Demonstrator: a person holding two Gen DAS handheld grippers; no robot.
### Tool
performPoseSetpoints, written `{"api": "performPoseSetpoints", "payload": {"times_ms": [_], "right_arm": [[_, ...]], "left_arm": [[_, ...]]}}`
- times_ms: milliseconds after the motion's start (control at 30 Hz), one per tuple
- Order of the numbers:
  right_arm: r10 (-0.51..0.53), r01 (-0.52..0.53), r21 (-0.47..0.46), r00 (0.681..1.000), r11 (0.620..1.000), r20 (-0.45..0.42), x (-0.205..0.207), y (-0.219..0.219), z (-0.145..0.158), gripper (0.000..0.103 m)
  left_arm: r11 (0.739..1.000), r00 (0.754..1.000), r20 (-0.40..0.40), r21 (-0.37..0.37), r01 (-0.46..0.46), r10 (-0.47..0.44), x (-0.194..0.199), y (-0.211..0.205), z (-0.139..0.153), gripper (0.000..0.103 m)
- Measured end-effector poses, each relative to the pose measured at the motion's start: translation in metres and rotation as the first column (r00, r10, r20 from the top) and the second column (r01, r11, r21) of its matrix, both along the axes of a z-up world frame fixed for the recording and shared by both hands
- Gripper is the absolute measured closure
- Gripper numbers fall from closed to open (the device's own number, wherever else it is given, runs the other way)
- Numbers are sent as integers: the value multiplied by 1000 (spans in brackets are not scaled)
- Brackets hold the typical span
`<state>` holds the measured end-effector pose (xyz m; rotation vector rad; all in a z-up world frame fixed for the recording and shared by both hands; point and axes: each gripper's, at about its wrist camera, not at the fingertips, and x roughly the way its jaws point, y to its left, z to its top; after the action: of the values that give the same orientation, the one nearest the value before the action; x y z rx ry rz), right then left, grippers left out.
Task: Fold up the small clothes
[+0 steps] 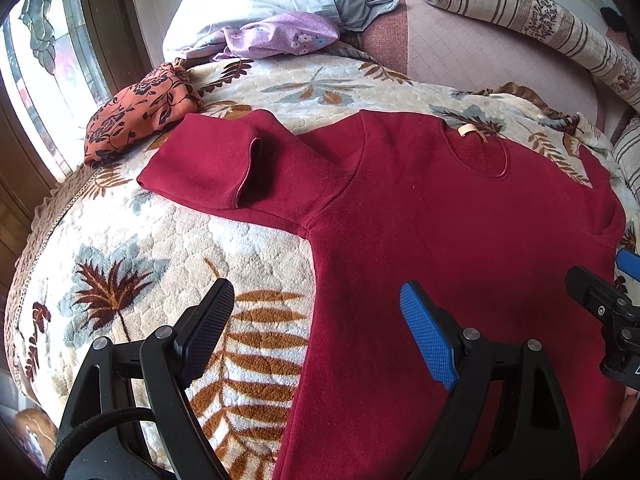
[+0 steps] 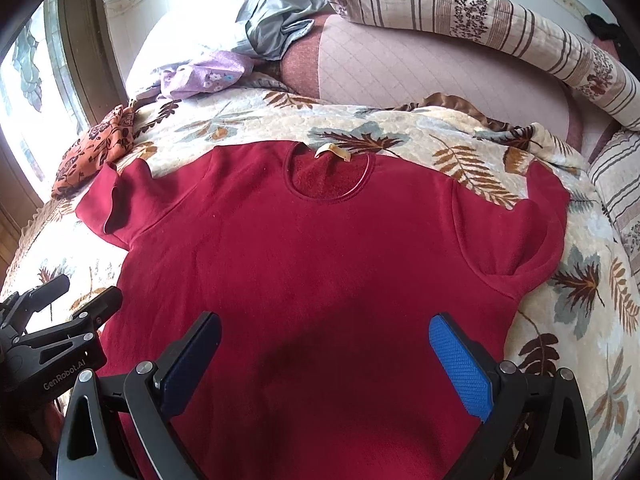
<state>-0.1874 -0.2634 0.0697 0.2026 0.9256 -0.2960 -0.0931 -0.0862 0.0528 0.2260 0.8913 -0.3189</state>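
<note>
Both grippers — left gripper (image 1: 316,328), right gripper (image 2: 326,354) — hang wide, holding nothing, over our dark red fleece top (image 2: 320,264), flat on the leaf-patterned quilted bedspread (image 1: 160,248) — we should pinch each sleeve's edge cleanly.

Dark red shirt (image 2: 320,260) on a cream, brown-and-grey leaf-print blanket (image 2: 400,136); orange floral cloth (image 1: 136,112).

Red sweater (image 2: 320,248) flat, front up, sleeves folded

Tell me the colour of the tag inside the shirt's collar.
The collar tag on the red shirt is pale tan; right wrist view shows it best.
</note>
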Motion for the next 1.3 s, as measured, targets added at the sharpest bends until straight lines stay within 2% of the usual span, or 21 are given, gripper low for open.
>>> {"api": "performPoseSetpoints", "payload": {"times_ms": [433, 1300], "right_arm": [[1, -1, 28, 1000, 1000, 3, 9, 3, -6, 0], [37, -38, 18, 999, 999, 5, 24, 21, -8, 0]], "left_arm": [[1000, 1000, 8, 16, -7, 6, 3, -1, -2, 17], [1000, 1000, 11, 25, -10, 10, 9, 3, -4, 17]]}}
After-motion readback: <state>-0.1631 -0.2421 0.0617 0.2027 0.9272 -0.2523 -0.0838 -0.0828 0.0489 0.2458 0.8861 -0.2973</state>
